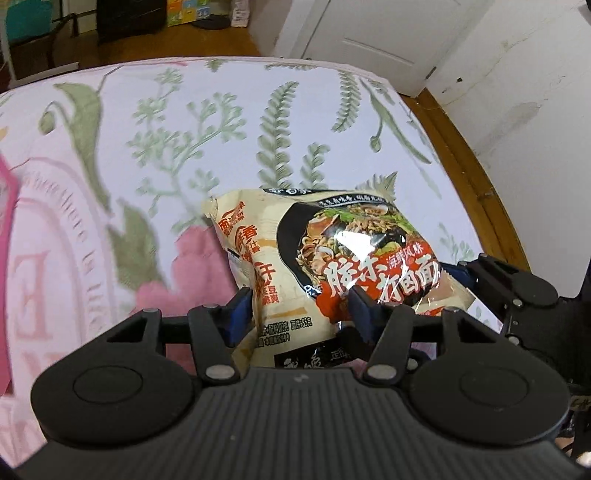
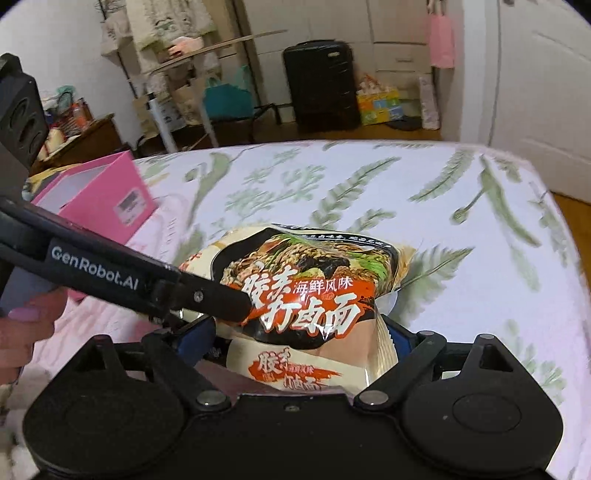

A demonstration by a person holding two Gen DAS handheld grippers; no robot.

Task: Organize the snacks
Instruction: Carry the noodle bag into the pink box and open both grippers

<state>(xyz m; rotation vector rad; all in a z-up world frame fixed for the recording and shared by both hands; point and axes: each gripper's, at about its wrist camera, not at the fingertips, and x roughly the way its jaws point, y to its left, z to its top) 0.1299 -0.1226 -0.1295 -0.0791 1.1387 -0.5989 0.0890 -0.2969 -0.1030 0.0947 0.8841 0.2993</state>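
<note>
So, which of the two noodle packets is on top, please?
The noodle packet showing the black bowl picture; the other packet, beneath it, shows only its red label.

Black grippers (image 1: 299, 306), blue jaws, "GenRobot.AI" lettering

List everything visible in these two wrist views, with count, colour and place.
noodle packets: two seen, beige with red and black print, stacked, between both grippers
bedspread: one, white with green ferns and pink patches, below the packets
pink box: one, open-topped, at the bedspread's left edge
suitcase: one, black, on the floor beyond the bed
teal bag: one, left of the suitcase
door: one, white, far side of the room
left gripper: one, black with blue pads, closed on the packets
right gripper: one, black with blue pads, closed across the packets' width
hand: one, beside the left gripper's body
</note>
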